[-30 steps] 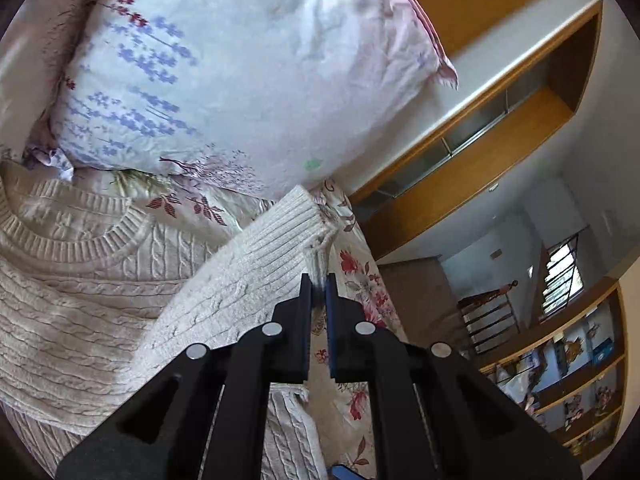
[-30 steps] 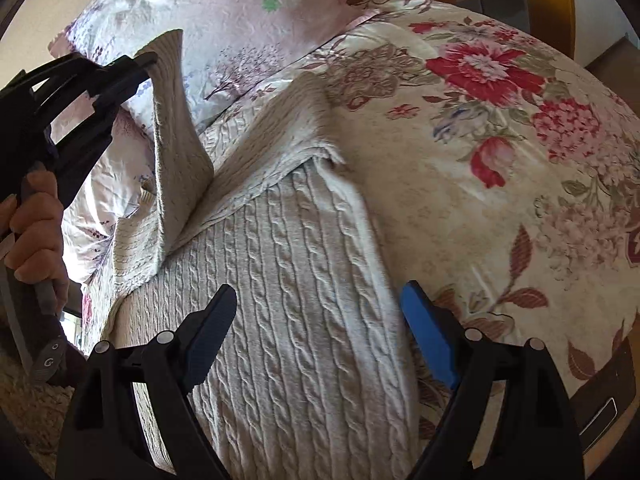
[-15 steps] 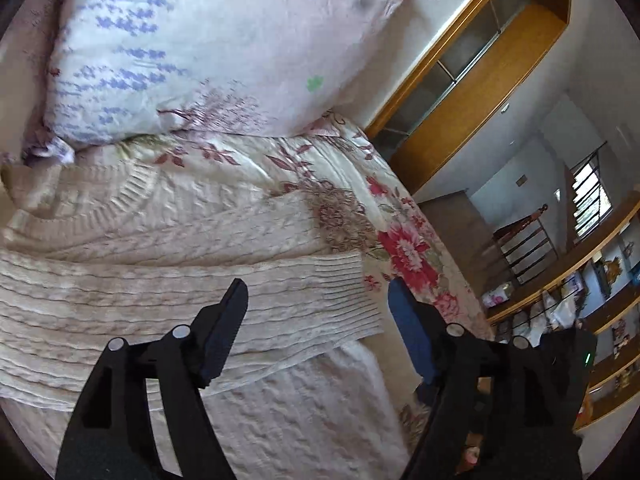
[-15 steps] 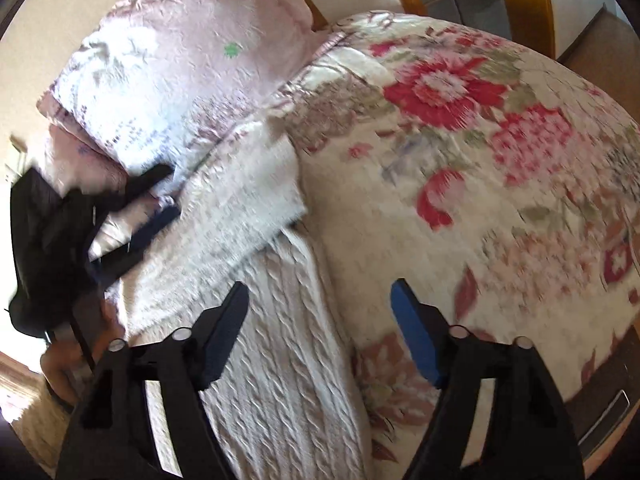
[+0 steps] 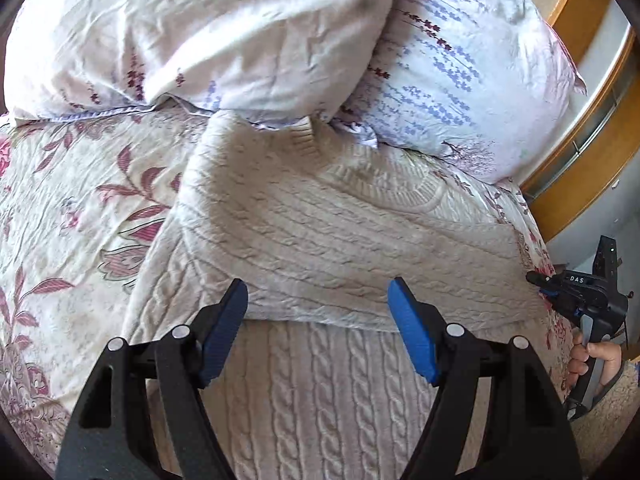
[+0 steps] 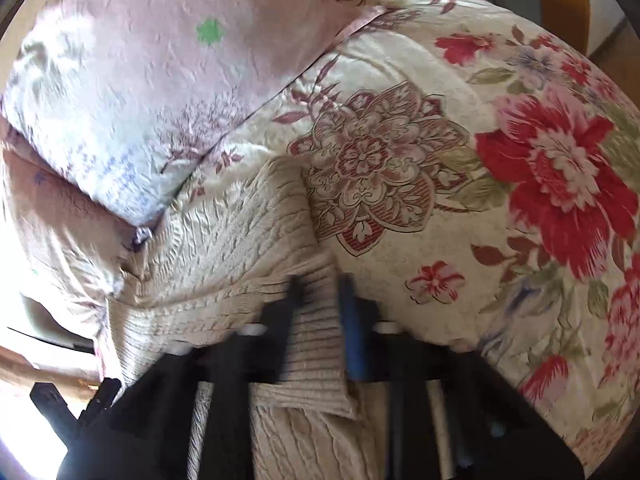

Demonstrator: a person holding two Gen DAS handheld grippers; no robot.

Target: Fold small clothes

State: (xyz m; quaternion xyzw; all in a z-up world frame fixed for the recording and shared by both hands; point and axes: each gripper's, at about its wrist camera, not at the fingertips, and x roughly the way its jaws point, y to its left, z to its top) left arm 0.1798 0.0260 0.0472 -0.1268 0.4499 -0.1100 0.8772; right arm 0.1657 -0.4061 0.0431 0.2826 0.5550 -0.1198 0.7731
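Observation:
A cream cable-knit sweater [image 5: 340,232] lies flat on the floral bedspread [image 5: 60,200], one sleeve folded across its chest. My left gripper [image 5: 317,292] hovers open over the edge of that folded sleeve, with nothing between its blue pads [image 5: 412,332]. At the right edge of the left wrist view, a hand [image 5: 592,356] holds my right gripper [image 5: 576,292] at the sweater's side. In the blurred right wrist view, my right gripper [image 6: 322,292] points down, its jaws closing on the ribbed cuff [image 6: 316,340] that sits between them.
Two pale floral pillows [image 5: 240,40] [image 5: 460,72] lie just beyond the sweater's collar. A wooden frame [image 5: 592,160] runs along the bed's far right side. Flowered bedspread [image 6: 480,160] stretches out to the right of the cuff.
My left gripper opened and let go of the sleeve, which now lies folded across the sweater, then swung left over the body. My right gripper moved onto the ribbed cuff and its jaws narrowed.

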